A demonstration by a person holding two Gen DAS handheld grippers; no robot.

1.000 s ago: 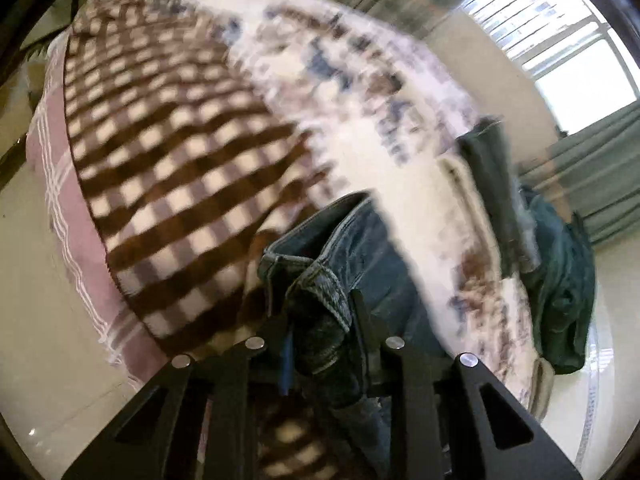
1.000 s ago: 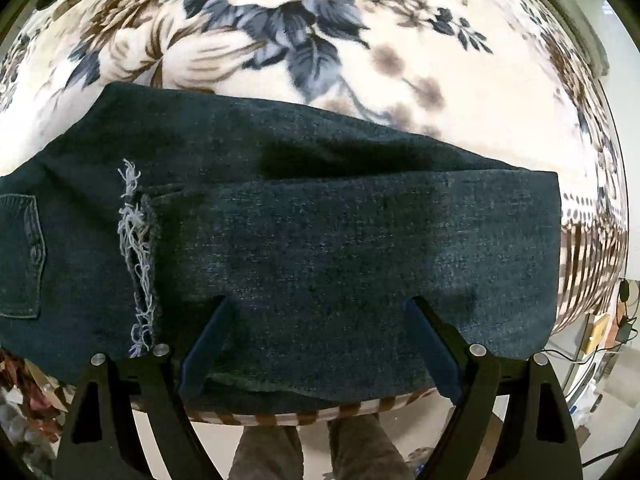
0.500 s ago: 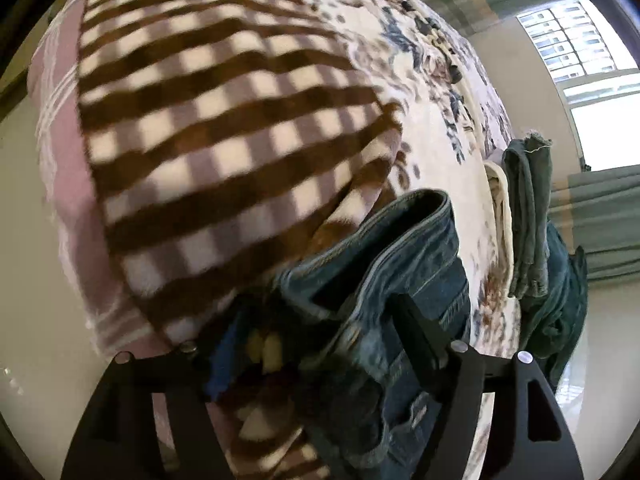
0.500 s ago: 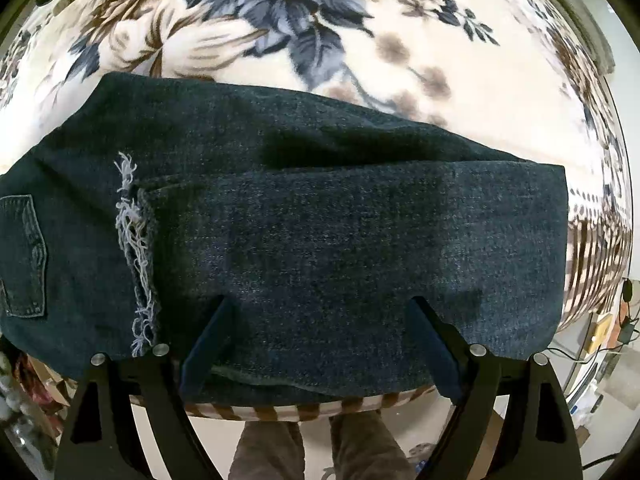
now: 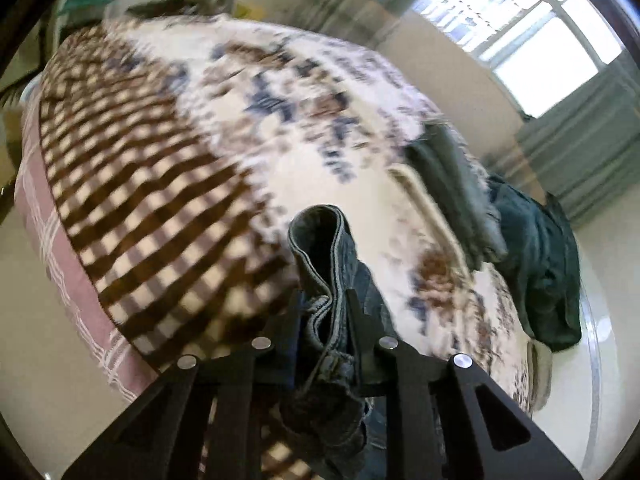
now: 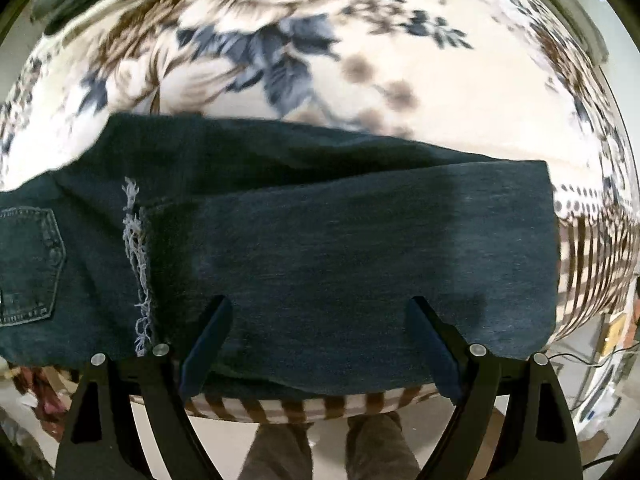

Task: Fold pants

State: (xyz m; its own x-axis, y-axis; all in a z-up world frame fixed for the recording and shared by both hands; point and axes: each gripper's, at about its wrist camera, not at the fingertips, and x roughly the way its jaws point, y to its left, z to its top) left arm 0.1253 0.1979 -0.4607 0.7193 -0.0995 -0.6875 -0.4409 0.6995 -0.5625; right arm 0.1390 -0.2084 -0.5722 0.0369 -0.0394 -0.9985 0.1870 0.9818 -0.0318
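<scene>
Your pants (image 6: 320, 240) are lying on the blanket (image 6: 360, 80); folded clothes (image 5: 532, 256) are sitting at its far edge.

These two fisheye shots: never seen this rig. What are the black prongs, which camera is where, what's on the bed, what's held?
No robot here: a person carries a two-finger gripper in each hand, with a camera on each looking along its fingers. The black prongs are those fingers. In the left wrist view, the left gripper is shut on a bunched edge of the jeans, lifted above the blanket. In the right wrist view, the right gripper is open, its fingers spread over the folded jeans lying on that blanket. Other dark clothes lie at the bed's far edge.
</scene>
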